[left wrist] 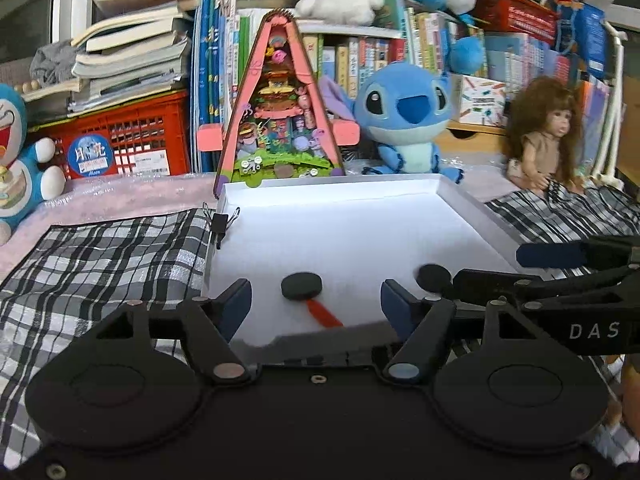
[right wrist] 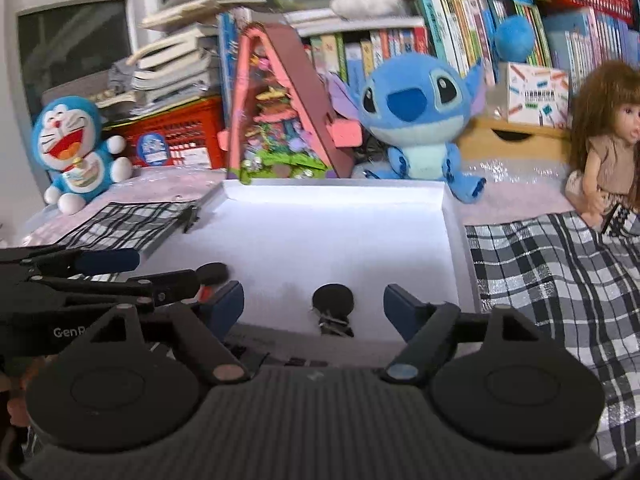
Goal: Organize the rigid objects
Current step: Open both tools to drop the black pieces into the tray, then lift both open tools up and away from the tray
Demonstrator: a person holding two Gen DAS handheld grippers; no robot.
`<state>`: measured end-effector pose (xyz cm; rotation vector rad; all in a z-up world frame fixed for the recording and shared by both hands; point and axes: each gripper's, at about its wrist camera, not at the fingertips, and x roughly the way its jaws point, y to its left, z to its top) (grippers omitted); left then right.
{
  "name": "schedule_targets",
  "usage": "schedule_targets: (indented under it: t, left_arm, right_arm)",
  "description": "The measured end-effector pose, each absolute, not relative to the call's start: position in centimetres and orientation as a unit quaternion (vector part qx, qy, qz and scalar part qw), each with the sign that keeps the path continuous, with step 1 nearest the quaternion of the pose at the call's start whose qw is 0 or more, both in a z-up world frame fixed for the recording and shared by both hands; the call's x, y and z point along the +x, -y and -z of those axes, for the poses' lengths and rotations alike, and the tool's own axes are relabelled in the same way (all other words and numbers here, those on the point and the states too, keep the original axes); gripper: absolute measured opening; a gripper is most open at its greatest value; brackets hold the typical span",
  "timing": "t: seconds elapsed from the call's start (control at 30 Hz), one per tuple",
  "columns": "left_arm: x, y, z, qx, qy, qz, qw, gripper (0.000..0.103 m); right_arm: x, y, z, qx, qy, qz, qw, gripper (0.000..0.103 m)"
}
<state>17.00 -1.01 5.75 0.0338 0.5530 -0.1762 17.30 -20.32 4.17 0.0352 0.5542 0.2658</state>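
A shallow white box (left wrist: 332,200) lies on the checked cloth; it also shows in the right wrist view (right wrist: 332,196). In the left wrist view a black disc with a red handle (left wrist: 301,285) lies in the box between the fingers of my left gripper (left wrist: 316,300), which is open and empty. A second black disc (left wrist: 434,278) lies to its right, beside the right gripper's fingers (left wrist: 548,254). In the right wrist view my right gripper (right wrist: 314,306) is open around that black disc (right wrist: 333,300), which has a small clip-like piece below it. The left gripper's fingers (right wrist: 108,260) reach in from the left by the other disc (right wrist: 212,273).
A black binder clip (left wrist: 219,222) grips the box's left rim. Behind the box stand a pink triangular toy house (left wrist: 280,108), a Stitch plush (left wrist: 404,116), a doll (left wrist: 544,140), a Doraemon plush (right wrist: 76,148), a red crate (left wrist: 120,140) and books.
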Motion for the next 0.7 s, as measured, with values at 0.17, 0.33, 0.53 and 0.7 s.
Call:
schedule_targets:
  t: [0.17, 0.33, 0.53, 0.7]
  left_arm:
    - [14.4, 1.0, -5.6, 0.024, -0.264, 0.098, 0.959, 0.072]
    - [12.0, 0.9, -5.1, 0.020, -0.262, 0.109, 0.959, 0.073]
    - [9.7, 0.7, -4.4, 0.009, -0.264, 0.115, 0.958, 0.075]
    - [7.9, 0.9, -4.0, 0.007, -0.264, 0.119, 0.957, 0.075]
  right_arm:
    - [14.8, 20.3, -4.4, 0.002, -0.256, -0.145, 0.956, 0.089]
    - [12.5, 20.4, -4.7, -0.016, -0.236, -0.154, 0.959, 0.094]
    - [9.6, 20.4, -4.3, -0.037, -0.222, -0.162, 0.961, 0.096]
    - [7.6, 20.5, -3.7, -0.049, -0.210, -0.162, 0.963, 0.098]
